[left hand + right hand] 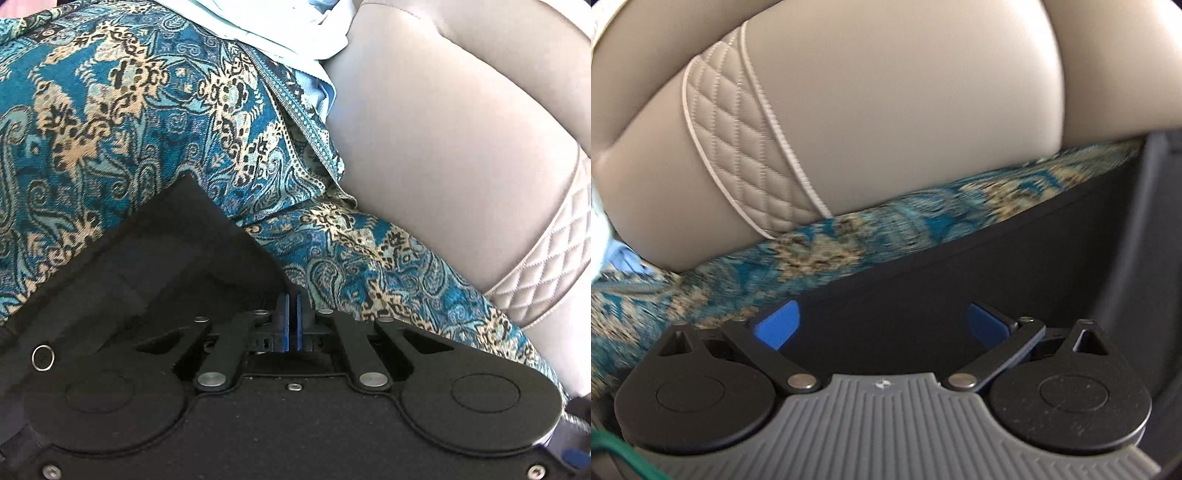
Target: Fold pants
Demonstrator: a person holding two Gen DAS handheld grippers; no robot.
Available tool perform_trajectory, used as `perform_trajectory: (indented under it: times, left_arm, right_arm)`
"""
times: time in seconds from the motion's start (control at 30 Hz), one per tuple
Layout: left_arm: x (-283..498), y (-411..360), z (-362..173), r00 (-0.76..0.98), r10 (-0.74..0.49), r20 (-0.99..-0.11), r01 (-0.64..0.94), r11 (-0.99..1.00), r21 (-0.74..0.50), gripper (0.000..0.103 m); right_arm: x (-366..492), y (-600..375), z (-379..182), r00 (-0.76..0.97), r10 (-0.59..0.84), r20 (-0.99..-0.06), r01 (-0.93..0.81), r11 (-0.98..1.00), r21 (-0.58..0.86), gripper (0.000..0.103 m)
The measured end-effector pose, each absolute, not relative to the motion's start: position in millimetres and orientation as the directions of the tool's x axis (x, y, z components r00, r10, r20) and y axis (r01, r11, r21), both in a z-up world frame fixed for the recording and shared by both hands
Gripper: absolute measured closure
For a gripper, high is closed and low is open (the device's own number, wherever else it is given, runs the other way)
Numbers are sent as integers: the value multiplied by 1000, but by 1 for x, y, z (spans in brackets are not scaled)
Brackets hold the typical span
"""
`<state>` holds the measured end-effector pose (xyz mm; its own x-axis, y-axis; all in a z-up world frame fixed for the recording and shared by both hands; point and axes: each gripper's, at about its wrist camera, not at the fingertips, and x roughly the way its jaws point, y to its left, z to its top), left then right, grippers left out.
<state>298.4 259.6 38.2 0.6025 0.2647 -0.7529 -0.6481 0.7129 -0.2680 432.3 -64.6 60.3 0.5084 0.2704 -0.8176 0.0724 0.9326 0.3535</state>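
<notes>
Teal fabric with a tan and black paisley print: the pants (122, 122) lie spread over a beige leather sofa (461, 140). In your left wrist view the cloth fills the left and centre; a seam runs from upper centre down toward the lower right, and one long strip of the cloth continues that way to the frame's lower right edge. That diagonal is the best guess at the long axis. Neither waistband nor hems can be picked out.

Your left claw (294, 321) is low over the cloth, its blue pads together with only a slit between them. Whether any fabric is pinched there cannot be told; the tips are hidden behind the claw's own body. A black panel (177, 236) rises from the lower left across the pants; what it is cannot be told.

Your right claw (884, 325) has its blue pads (777, 326) wide apart, nothing between them. It sits over a dark surface (960, 277), with a blurred band of the pants (849, 240) crossing just ahead and the sofa's quilted strip (746, 147) beyond.

Pale blue-white cloth (280, 26) lies at the top of the left view, cut off by the frame, overlapping the pants' upper edge.
</notes>
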Motion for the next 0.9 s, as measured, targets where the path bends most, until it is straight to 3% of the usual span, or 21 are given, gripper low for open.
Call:
perform_trajectory:
  times: [0.23,0.47,0.5,0.57,0.6,0.63,0.9]
  left_arm:
    - [290,267,25,597,229,-769,-641,713,-285,99]
    - [285,267,21,622,223,-751,-606,745,-280,99]
    - [284,267,21,625,221,-749,-602,747,-282,99]
    - [283,268,21,632,213,-745,-595,750,-290,99]
    - [282,269,21,635,208,-744,-591,751,-294,99]
    - [281,269,22,639,203,-742,-588,751,-300,99]
    - [254,262,47,686,177,-705,-549,762,-343,100]
  right_arm:
    - [438,-10,42,485,342,-805,126,883,451,11]
    - [442,26,30,541,260,-799,146,907,394,19]
    - [443,27,29,544,251,-801,152,909,388,25]
    - [445,28,28,548,217,-808,166,918,359,53]
    - [446,29,29,542,184,-820,172,931,322,90]
    - [447,30,28,525,148,-838,181,943,279,98]
    - [410,0,52,604,239,-760,90,927,364,101]
